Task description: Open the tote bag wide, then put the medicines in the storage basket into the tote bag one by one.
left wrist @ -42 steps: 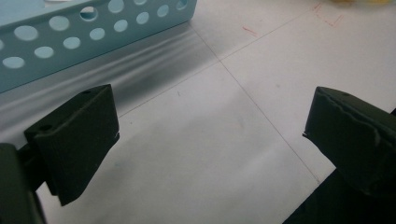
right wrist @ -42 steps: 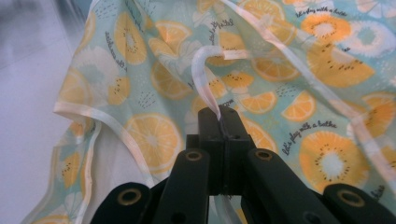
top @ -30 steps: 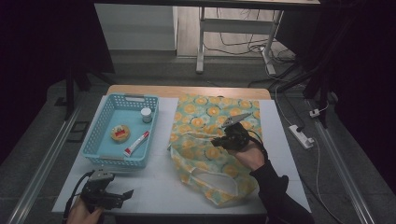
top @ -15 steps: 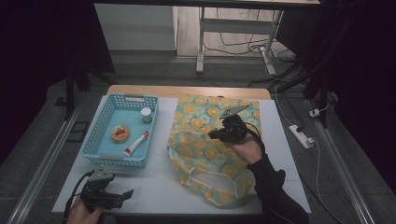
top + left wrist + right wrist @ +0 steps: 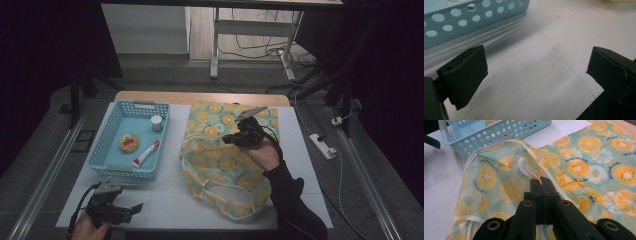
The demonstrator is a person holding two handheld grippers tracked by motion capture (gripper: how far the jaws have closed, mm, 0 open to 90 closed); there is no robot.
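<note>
A fabric bag (image 5: 215,150) printed with orange and kiwi slices lies across the right half of the white table. My right gripper (image 5: 541,181) is shut on the bag's white handle strap (image 5: 524,167), which rises from the cloth into the pinched jaws. From the high view this gripper (image 5: 229,138) hangs above the bag's middle and points left. At the table's front left corner my left gripper (image 5: 134,207) lies low. Its jaws stand wide apart over bare tabletop, with nothing between them (image 5: 536,67).
A light blue perforated basket (image 5: 100,150) stands at the back left, holding a small white jar (image 5: 157,123), a round orange item (image 5: 129,142) and a red and white tube (image 5: 146,153). Its wall (image 5: 474,17) is just beyond my left gripper. A power strip (image 5: 325,146) lies on the floor to the right.
My right gripper has risen and drifted slightly toward the far side, pulling the strap and the cloth under it upward. The left gripper has stayed put.
</note>
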